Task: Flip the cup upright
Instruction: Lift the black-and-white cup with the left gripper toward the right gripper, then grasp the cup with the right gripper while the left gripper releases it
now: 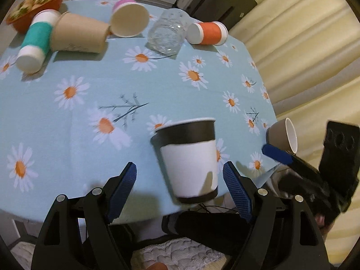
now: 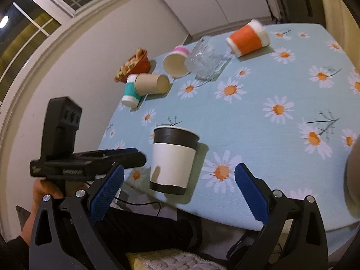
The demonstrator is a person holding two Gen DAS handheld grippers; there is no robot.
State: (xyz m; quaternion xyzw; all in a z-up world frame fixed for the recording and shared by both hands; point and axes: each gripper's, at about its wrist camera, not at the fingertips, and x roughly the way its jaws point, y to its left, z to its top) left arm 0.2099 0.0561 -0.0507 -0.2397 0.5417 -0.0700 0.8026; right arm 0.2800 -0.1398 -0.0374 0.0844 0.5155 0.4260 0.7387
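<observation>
A black-and-white paper cup (image 1: 189, 159) stands upright near the front edge of the table; it also shows in the right wrist view (image 2: 173, 159). My left gripper (image 1: 180, 175) is open, its jaws either side of the cup's base without touching it. My right gripper (image 2: 178, 177) is open and empty, just short of the same cup. A small grey cup (image 1: 283, 137) lies on its side at the table's right edge, next to the right gripper's blue fingertip (image 1: 277, 154).
At the far side lie several tipped cups: teal (image 1: 34, 42), tan (image 1: 78, 33), pink (image 1: 129, 19), orange (image 1: 208, 32), and a glass (image 1: 168, 33). An orange bowl of food (image 1: 37, 3) sits at the far left. The daisy tablecloth (image 1: 90, 85) covers the table. Curtains hang on the right.
</observation>
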